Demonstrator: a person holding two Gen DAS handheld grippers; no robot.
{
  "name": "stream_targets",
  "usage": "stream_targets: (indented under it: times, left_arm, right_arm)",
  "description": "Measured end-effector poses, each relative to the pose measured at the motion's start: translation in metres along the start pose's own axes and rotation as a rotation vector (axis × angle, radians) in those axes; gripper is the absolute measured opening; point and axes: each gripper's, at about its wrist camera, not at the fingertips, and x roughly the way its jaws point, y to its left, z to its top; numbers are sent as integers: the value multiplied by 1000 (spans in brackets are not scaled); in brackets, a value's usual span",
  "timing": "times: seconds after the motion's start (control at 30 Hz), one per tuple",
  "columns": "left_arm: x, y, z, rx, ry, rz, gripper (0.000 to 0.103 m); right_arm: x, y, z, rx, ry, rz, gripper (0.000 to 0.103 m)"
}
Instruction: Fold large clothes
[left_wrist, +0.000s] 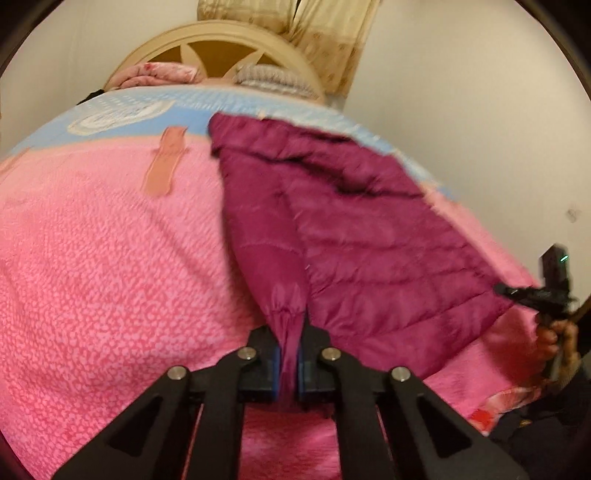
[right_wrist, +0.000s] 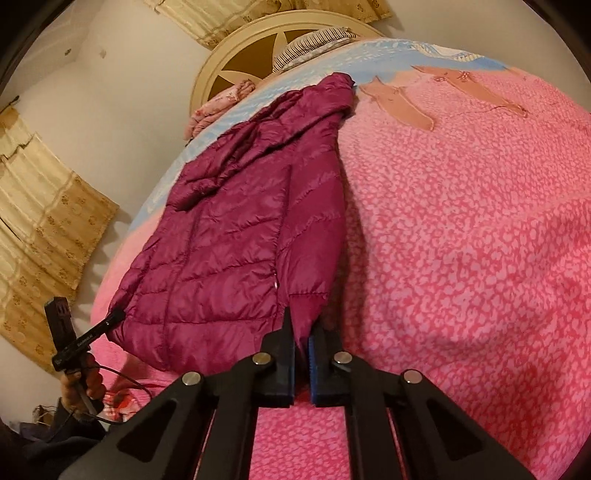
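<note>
A magenta quilted puffer jacket (left_wrist: 354, 221) lies lengthwise on the pink bedspread (left_wrist: 110, 258), collar toward the headboard. My left gripper (left_wrist: 290, 354) is shut on a bunched bottom corner of the jacket. In the right wrist view the jacket (right_wrist: 236, 229) lies on the bedspread (right_wrist: 461, 240). My right gripper (right_wrist: 303, 350) is shut on the jacket's near hem corner. The other gripper (left_wrist: 524, 291) shows at the far right in the left wrist view, pinching the opposite corner, and at the far left in the right wrist view (right_wrist: 114, 317).
The bed has a cream round headboard (left_wrist: 221, 40) with folded bedding (left_wrist: 159, 74) and a pillow (left_wrist: 273, 79) against it. Beige curtains (right_wrist: 44, 221) hang by the wall. A person's hand (right_wrist: 85, 380) and cable are at the bed's near edge.
</note>
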Motion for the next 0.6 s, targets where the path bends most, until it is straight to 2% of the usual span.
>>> stream_targets:
  times: [0.23, 0.3, 0.6]
  left_arm:
    - [-54, -3, 19, -29, -117, -161, 6]
    - [-66, -9, 26, -22, -154, -185, 6]
    - [-105, -13, 57, -74, -262, -340, 6]
  right_arm:
    - [-37, 3, 4, 38, -50, 104, 3]
    - [-48, 6, 8, 41, -70, 130, 3]
    - [-119, 29, 34, 47, -222, 294, 3]
